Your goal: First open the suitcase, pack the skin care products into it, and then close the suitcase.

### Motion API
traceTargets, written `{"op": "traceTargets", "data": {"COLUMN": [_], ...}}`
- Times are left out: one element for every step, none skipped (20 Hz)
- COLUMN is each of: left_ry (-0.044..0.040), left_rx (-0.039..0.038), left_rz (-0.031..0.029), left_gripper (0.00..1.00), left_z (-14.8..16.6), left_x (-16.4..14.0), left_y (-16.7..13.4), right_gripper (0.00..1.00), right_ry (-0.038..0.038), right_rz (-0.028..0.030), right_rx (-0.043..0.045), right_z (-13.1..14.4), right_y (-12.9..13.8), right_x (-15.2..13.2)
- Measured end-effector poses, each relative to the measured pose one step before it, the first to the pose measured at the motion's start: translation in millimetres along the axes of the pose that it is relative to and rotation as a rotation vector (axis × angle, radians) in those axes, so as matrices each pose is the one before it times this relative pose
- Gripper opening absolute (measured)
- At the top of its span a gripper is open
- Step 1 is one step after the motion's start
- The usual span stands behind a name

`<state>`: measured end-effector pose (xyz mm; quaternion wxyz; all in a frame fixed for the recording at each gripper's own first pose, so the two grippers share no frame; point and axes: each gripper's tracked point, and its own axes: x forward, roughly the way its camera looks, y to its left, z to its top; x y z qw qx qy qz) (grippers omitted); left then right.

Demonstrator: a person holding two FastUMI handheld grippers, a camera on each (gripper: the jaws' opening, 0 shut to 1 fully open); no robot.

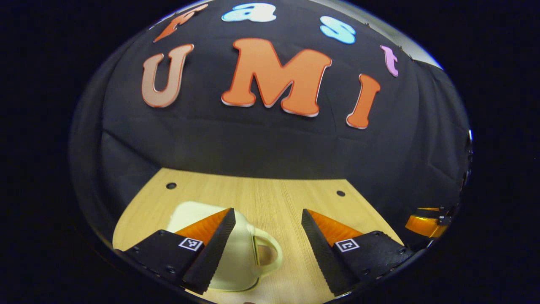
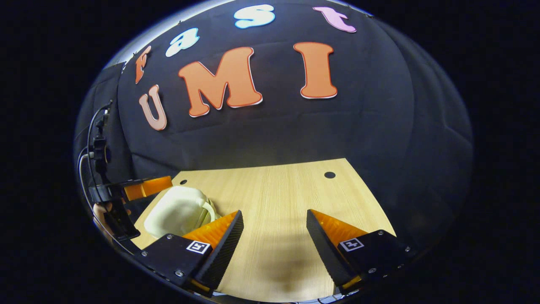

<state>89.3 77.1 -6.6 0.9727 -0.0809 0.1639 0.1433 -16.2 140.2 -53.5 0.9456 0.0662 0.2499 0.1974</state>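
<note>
Your left claw (image 1: 268,249) sits low in the frame, fingers wide apart, holding nothing. Your right claw (image 2: 274,249) is the same. The little cream suitcase (image 1: 236,253) lies shut on the table (image 1: 278,198), lower left. That fits before packing or after closing; I cannot tell which.

A staged recording booth, not a home: a black cloth wall (image 1: 261,143) hangs behind a bare light wooden table (image 1: 270,198) with 2 drilled holes.

left tool (image 1: 268,249): fingers spread wide, holds nothing | right tool (image 2: 274,249): fingers spread wide, holds nothing; left tool at its 9 o'clock
</note>
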Motion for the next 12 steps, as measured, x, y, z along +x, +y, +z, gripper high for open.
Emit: {"op": "traceTargets", "data": {"left_ry": [-0.04932,-0.04808,-0.03314,-0.02773,-0.02649,-0.02204,-0.02469,-0.02994,-0.02556,-0.01373,0.00086,0.00664], "left_rx": [0.00959,0.00934,0.00475,0.00125,-0.00422,-0.00163,-0.00336,-0.00360,0.00292,0.00658,0.00808,0.00251], "left_rz": [0.00622,0.01095,0.00632,0.00438,0.01058,0.00837,0.00874,0.00041,0.00405,0.01365,0.01709,0.02366], "left_gripper": [0.98,0.98,0.98,0.98,0.97,0.98,0.97,0.97,0.97,0.97,0.97,0.97], "left_z": [14.33,9.45,11.67,-1.22,7.71,10.05,7.30,5.53,6.07,3.26,2.96,-1.13], "left_x": [-13.53,-4.96,-11.57,-4.44,-8.78,-11.18,-7.23,-8.59,-7.21,-6.70,-5.57,-0.97], "left_y": [1.76,4.47,4.79,3.74,6.10,5.85,4.26,2.49,3.33,5.22,2.60,4.77], "right_gripper": [0.96,0.95,0.96,0.95,0.96,0.96,0.96,0.95,0.96,0.96,0.95,0.96], "right_ry": [-0.03106,-0.03062,-0.03004,-0.03261,-0.03400,-0.02473,-0.01415,-0.00433,-0.00527,-0.00778,-0.00492,0.00055], "right_rz": [-0.00586,-0.00604,-0.01008,-0.00542,-0.00951,-0.01190,0.01087,0.01701,0.01209,0.00484,0.00453,0.00622], "right_rx": [-0.00186,-0.00550,-0.00510,-0.00843,-0.00920,-0.00509,-0.00764,-0.00778,-0.00747,-0.00608,-0.00417,-0.00333], "right_z": [2.80,3.72,2.91,3.59,4.67,3.30,0.79,-0.88,-0.16,1.21,2.16,-0.09], "right_y": [2.57,2.51,1.28,2.54,2.28,1.61,5.06,5.47,4.65,2.59,3.19,2.10], "right_x": [-3.57,-1.42,-2.80,-2.01,-2.51,-0.89,-2.12,-3.70,-4.77,-0.87,3.82,2.36]}}
